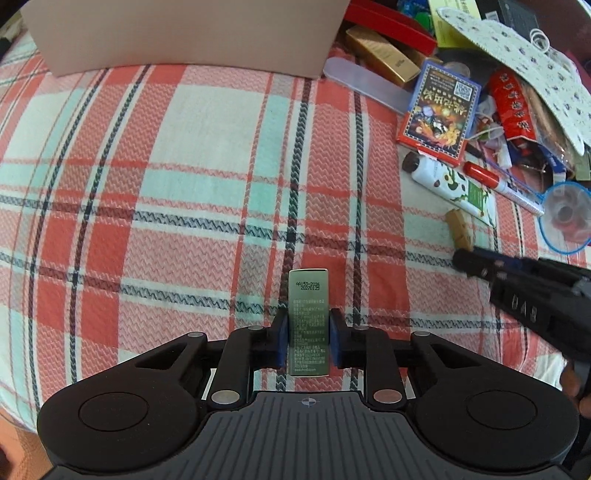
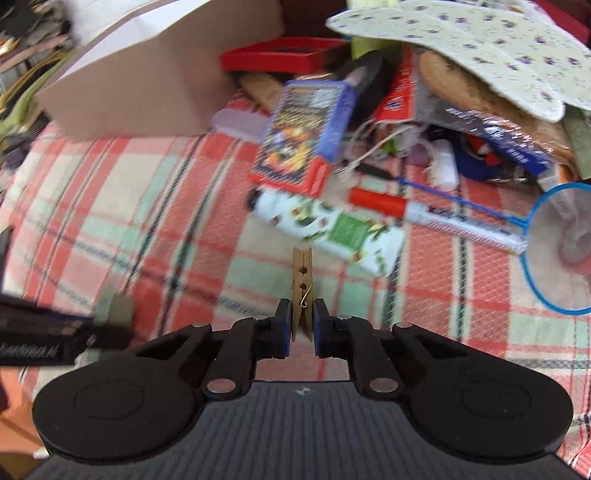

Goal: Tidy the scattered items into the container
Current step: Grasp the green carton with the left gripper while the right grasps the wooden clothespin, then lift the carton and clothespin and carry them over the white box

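Observation:
My left gripper [image 1: 308, 338] is shut on a small green printed box [image 1: 308, 317], held above the plaid cloth. My right gripper [image 2: 301, 328] is shut on a wooden clothespin [image 2: 303, 284], which also shows in the left wrist view [image 1: 458, 229] at the tip of the right gripper [image 1: 469, 264]. The cardboard box container [image 1: 184, 33] stands at the back left and shows in the right wrist view [image 2: 147, 85]. A white tube [image 2: 325, 229], a red-capped marker [image 2: 436, 218] and a card box [image 2: 303, 140] lie ahead of the right gripper.
A clutter pile lies at the right: a blue net scoop [image 2: 557, 251], a floral cloth [image 2: 472, 48], a red tray [image 2: 284, 55], gold boxes [image 1: 380, 55]. The plaid cloth [image 1: 184, 184] covers the surface. The left gripper shows blurred at left [image 2: 55, 332].

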The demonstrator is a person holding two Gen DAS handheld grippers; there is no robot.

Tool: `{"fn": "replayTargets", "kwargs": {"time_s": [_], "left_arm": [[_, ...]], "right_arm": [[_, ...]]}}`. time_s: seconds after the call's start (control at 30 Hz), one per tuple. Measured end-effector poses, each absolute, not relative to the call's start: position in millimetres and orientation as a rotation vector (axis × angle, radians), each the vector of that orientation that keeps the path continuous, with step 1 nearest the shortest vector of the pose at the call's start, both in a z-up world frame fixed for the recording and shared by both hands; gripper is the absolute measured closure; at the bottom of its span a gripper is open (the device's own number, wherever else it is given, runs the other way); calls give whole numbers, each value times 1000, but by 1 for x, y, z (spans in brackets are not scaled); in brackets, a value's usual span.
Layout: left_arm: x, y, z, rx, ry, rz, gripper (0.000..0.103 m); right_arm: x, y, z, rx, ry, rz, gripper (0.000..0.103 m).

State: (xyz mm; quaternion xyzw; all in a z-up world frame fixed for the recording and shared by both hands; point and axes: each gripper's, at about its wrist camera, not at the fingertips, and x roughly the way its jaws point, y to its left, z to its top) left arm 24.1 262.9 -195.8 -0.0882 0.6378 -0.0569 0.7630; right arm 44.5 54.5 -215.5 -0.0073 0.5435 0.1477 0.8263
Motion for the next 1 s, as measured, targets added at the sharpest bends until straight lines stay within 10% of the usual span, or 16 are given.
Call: {"fn": "replayTargets", "kwargs": {"time_s": [0.4, 0.47, 0.53, 1.0], "left_arm": [[11, 262, -199, -193, 1396, -146, 55], [9, 261, -199, -188, 1400, -148, 55], [9, 261, -197, -160, 1408, -139, 82], [-1, 279, -160, -198, 1347, -121, 83]], "right_arm": [[35, 63, -218, -26, 1190, 329, 88], [34, 65, -219, -47, 1192, 332, 87], [35, 68, -218, -61, 1201, 344, 85], [32, 92, -170, -34, 1178, 553, 89]]}}
